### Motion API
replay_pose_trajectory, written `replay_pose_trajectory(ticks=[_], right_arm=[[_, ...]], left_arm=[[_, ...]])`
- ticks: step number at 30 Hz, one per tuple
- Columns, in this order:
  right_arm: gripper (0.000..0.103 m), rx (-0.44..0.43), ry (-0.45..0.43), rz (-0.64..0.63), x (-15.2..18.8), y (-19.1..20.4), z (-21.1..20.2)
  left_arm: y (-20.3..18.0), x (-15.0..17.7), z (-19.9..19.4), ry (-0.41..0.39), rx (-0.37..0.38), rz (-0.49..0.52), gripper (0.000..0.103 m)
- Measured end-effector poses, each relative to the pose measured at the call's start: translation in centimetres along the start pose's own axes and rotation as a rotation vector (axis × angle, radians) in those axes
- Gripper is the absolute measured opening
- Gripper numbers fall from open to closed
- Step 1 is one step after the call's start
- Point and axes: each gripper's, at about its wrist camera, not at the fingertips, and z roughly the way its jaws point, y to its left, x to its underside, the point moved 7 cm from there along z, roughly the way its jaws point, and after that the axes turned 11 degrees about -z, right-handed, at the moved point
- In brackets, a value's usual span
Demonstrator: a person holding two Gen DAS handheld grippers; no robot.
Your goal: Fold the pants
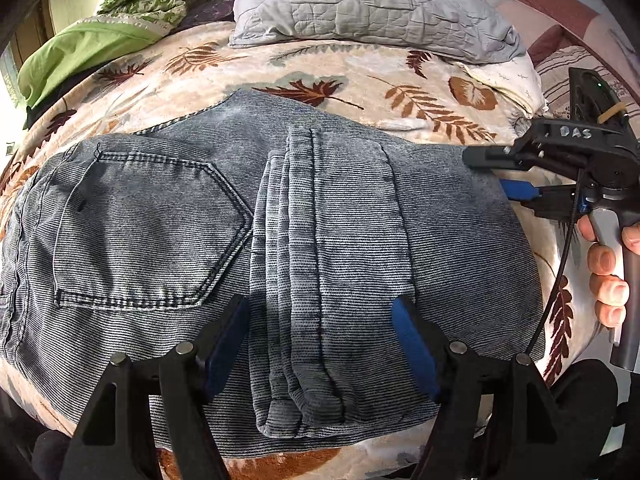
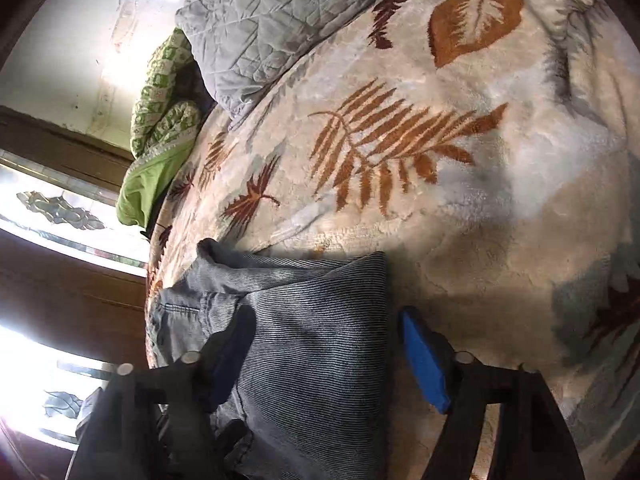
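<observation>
Pants [image 1: 256,248] folded — both claws spread

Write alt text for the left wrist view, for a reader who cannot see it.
Folded blue-grey corduroy pants lie on a leaf-print blanket, back pocket up at left and leg hems stacked across the middle. The left hand-held gripper hovers open over the near edge; the right hand-held gripper sits open at the pants' right edge. A grey quilted pillow lies behind.
</observation>
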Motion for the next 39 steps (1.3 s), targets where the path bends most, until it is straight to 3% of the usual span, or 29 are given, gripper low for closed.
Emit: replay_pose_trajectory(ticks=[1,4,9,12,15,17,20,22,25,26,28,29,33,35,36,39], right_arm=[[0.037,0.051,0.015,-0.028,0.1,0.1,0.3],[0.023,0.160,-0.010,-0.120,0.0,1.0,-0.3],[0.020,0.377,-0.061,-0.324,-0.3,3.6,-1.3],[0.020,0.444,-0.034,-0.365,-0.1,2.9,0.2],[0.031,0.425,-0.027,-0.332,0.5,1.8,0.5],[0.075,0.367,-0.030,-0.283,0.9,2.1,-0.6],[0.076,0.280,-0.106,-0.242,1.8,3.6,-3.7],[0.076,0.170,-0.125,-0.194,3.2,4.7,-5.4],[0.076,-0.036,-0.092,-0.091,5.9,5.4,-5.7],[0.076,-0.070,-0.062,-0.057,7.0,5.1,-5.2],[0.073,-0.082,0.046,-0.024,9.3,3.8,-2.8],[0.069,-0.077,0.046,-0.025,9.9,3.2,-2.4],[0.069,-0.023,-0.008,-0.041,9.2,4.3,-4.0],[0.070,-0.051,-0.045,-0.104,8.9,5.7,-4.9],[0.072,-0.071,-0.042,-0.128,9.3,6.3,-4.8],[0.075,0.022,0.067,-0.129,10.8,4.5,-1.8]], left_arm=[[0.1,0.0,0.0,0.004,0.006,-0.005,0.074],[0.1,0.0,0.1,0.004,0.011,-0.007,0.074],[0.0,0.0,0.1,-0.005,0.011,-0.009,0.077],[-0.1,0.0,0.1,-0.006,0.010,-0.008,0.078],[0.0,0.0,0.1,-0.005,0.014,-0.004,0.079],[-0.1,0.0,0.1,-0.005,0.014,-0.005,0.079],[0.0,-0.1,0.2,-0.005,0.016,-0.008,0.079],[-0.1,0.0,0.1,-0.007,0.015,-0.007,0.079],[-0.1,0.0,0.1,-0.007,0.014,-0.008,0.079],[-0.1,0.0,0.1,-0.007,0.014,-0.008,0.079],[-0.2,0.0,0.1,-0.002,0.011,-0.006,0.079],[-0.2,0.0,-0.1,0.001,0.013,-0.005,0.079],[1.5,-0.8,-2.2,-0.041,0.085,-0.108,0.079],[2.9,-1.1,-3.0,-0.081,0.083,-0.147,0.079],[3.6,-1.2,-3.1,-0.086,0.074,-0.157,0.079],[5.3,-1.6,-3.1,-0.078,0.067,-0.187,0.079]])
